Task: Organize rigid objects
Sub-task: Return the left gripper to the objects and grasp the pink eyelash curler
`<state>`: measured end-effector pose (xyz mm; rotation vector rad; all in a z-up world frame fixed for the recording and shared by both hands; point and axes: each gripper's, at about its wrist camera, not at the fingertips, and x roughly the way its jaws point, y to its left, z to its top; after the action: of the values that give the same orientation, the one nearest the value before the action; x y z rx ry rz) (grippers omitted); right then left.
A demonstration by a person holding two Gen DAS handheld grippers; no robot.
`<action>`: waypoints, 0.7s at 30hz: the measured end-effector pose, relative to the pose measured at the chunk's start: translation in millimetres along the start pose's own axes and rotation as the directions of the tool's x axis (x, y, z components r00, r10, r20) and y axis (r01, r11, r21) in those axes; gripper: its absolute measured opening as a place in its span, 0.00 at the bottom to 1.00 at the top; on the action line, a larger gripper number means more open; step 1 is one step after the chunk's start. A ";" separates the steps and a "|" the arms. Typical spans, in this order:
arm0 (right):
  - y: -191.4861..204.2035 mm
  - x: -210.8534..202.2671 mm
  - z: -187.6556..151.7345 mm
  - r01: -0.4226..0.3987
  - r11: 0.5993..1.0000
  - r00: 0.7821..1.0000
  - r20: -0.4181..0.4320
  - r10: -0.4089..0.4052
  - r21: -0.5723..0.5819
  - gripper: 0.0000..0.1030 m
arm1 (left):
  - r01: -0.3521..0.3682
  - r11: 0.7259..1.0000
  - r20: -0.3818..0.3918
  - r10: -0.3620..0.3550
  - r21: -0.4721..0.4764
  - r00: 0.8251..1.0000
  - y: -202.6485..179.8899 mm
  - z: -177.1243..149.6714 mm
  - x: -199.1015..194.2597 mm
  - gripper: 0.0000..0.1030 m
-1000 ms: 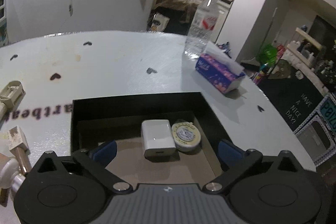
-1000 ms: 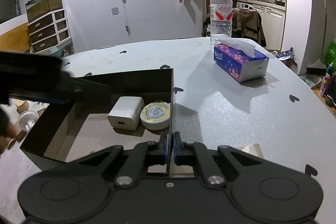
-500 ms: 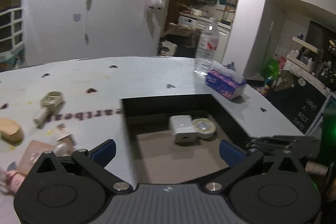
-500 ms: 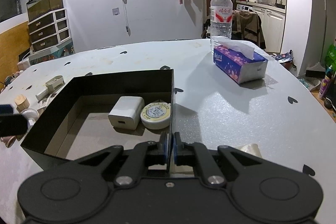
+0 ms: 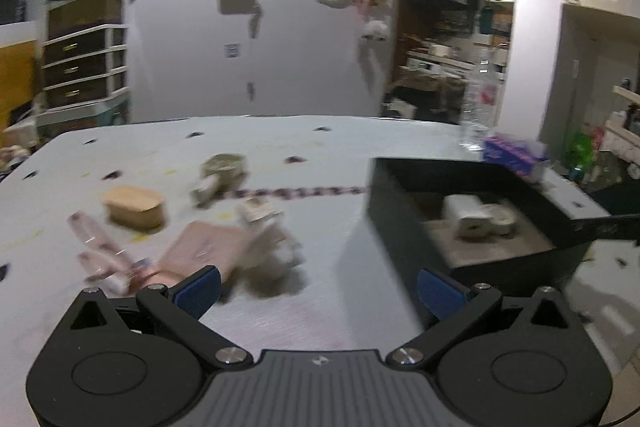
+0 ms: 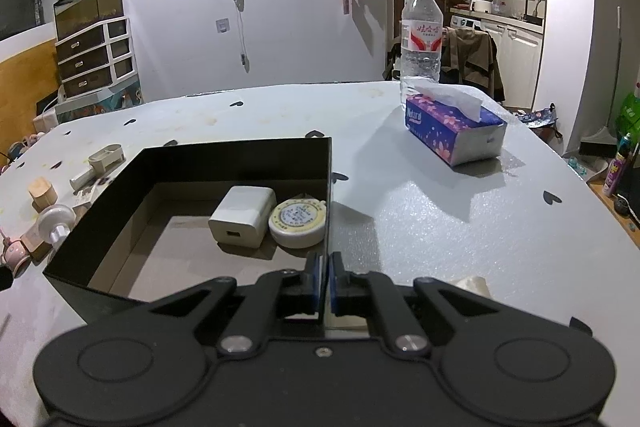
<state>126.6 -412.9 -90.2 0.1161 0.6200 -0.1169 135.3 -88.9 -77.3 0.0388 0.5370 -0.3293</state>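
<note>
A black open box (image 6: 240, 163) holds a white charger (image 6: 242, 213) and a round cream tin (image 6: 298, 221). My right gripper (image 6: 324, 279) is shut on the box's thin right wall near its front corner. In the left wrist view the box (image 5: 400, 219) lies to the right, and my left gripper (image 5: 320, 287) stands open over bare table with nothing between its blue pads (image 5: 198, 287). Ahead and left of it lie blurred loose items: a wooden block (image 5: 134, 209), a beige clip-like piece (image 5: 222, 171), a pink flat piece (image 5: 200, 247) and a pink tube (image 5: 100, 251).
A purple tissue box (image 6: 454, 129) and a water bottle (image 6: 422, 39) stand at the far right of the white table (image 6: 440, 227). A white knob-like item (image 6: 56, 223) lies left of the box. The table's right edge drops off to floor clutter.
My left gripper has swung from above the box to the left, so the loose items are now ahead and the box is at the right. The right gripper and box have not moved.
</note>
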 end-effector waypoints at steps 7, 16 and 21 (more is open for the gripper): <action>1.8 -0.6 0.8 0.010 1.000 1.000 -0.002 -0.010 -0.003 0.04 | -0.121 0.990 0.019 0.123 -0.068 0.992 46.0 -17.5 -5.4 1.00; 4.5 -3.7 2.4 0.024 1.000 1.000 -0.001 -0.024 -0.019 0.04 | -0.202 0.974 0.016 0.204 -0.101 0.979 78.1 -23.5 -0.7 1.00; 5.2 -0.8 2.8 0.024 1.000 1.000 -0.008 -0.024 -0.015 0.04 | -0.200 0.975 0.010 0.202 -0.099 0.979 80.7 -24.0 5.0 1.00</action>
<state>128.3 -408.1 -87.1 0.0947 0.6305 -0.1349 153.1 -11.1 -104.5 -0.0049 0.5236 -0.1048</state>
